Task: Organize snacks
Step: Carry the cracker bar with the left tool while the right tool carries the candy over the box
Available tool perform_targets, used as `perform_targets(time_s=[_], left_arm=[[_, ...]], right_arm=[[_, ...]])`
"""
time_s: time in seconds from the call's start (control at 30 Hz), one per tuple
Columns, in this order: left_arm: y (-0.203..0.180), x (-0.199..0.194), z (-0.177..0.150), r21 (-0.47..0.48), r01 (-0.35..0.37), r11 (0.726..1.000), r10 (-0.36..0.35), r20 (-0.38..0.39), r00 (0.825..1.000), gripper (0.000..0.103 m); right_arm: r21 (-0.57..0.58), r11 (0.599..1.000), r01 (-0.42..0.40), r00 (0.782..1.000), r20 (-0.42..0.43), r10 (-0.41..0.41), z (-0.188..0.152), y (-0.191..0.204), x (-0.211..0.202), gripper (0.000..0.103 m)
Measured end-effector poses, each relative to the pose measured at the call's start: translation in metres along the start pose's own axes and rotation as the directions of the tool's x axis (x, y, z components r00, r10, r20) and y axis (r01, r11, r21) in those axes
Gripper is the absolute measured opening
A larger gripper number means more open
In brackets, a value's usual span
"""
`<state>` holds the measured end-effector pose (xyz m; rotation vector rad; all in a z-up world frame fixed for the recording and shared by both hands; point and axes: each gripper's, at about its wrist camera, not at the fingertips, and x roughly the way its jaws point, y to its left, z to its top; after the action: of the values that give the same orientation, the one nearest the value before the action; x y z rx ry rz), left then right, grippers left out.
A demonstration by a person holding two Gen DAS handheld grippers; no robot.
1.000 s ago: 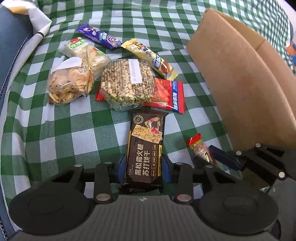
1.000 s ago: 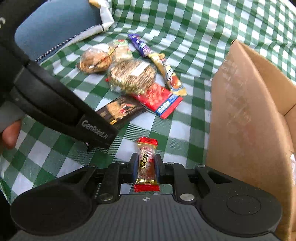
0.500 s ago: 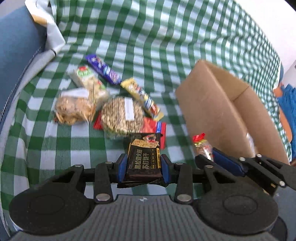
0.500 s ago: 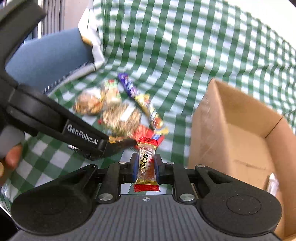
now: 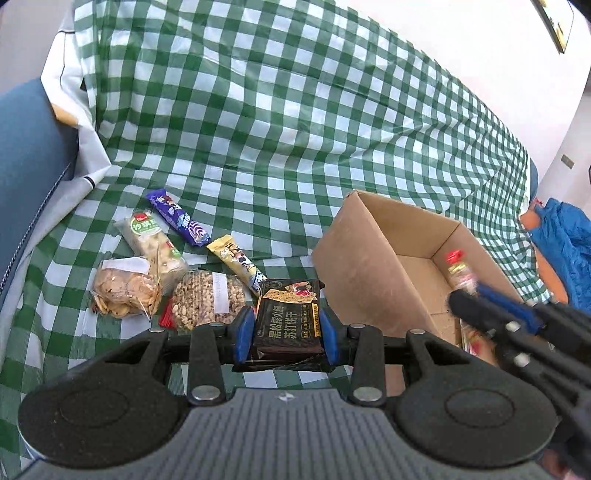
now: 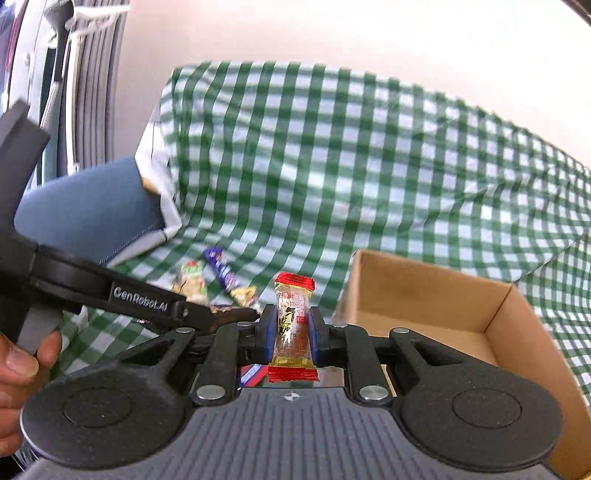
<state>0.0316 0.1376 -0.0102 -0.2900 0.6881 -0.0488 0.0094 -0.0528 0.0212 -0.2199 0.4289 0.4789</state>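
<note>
green-and-white checked cloth (image 5: 295,129), plain brown cardboard box (image 5: 369,273), black-and-gold cracker packet (image 5: 288,321), red-capped clear candy wrapper (image 6: 293,325).

A green-and-white checked cloth (image 5: 295,122) drapes the furniture across the frame's middle, with a blue cushion (image 5: 26,155) at left, a pale wall (image 6: 351,33) above and bright daylight throughout.

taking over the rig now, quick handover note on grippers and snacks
Left gripper: shut on the black cracker pack, lifted off the cloth.
Right gripper: shut on the small red candy, held above the box.
Box: open, something lies at its near corner, unclear what.
Left on the cloth: purple bar, green pack, yellow bar, two clear bags.
Next, probably: drop both in the box.
</note>
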Motion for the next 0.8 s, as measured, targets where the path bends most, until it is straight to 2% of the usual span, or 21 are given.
perform_targets(time_s=[0.2,0.4,0.5,0.8], left_arm=[[-0.011,-0.002,0.002,0.024,0.025,0.999,-0.026,0.043,0.999,0.043],[-0.029,-0.006,0.003,0.067,0.078,0.995,-0.084,0.099,0.992,0.043],[-0.041,-0.006,0.002,0.102,0.084,0.991,-0.095,0.118,0.988,0.043],[-0.073,-0.004,0.001,0.138,0.159,0.978,-0.180,0.153,0.972,0.043]], right_arm=[[0.020,0.999,0.043,0.998,0.035,-0.043,-0.002,-0.033,-0.013,0.019],[0.082,0.991,0.104,0.993,0.040,-0.108,-0.008,-0.065,-0.020,0.019],[0.116,0.984,0.131,0.990,0.035,-0.136,-0.012,-0.076,-0.023,0.019],[0.186,0.962,0.201,0.978,0.013,-0.207,-0.019,-0.093,-0.023,0.019]])
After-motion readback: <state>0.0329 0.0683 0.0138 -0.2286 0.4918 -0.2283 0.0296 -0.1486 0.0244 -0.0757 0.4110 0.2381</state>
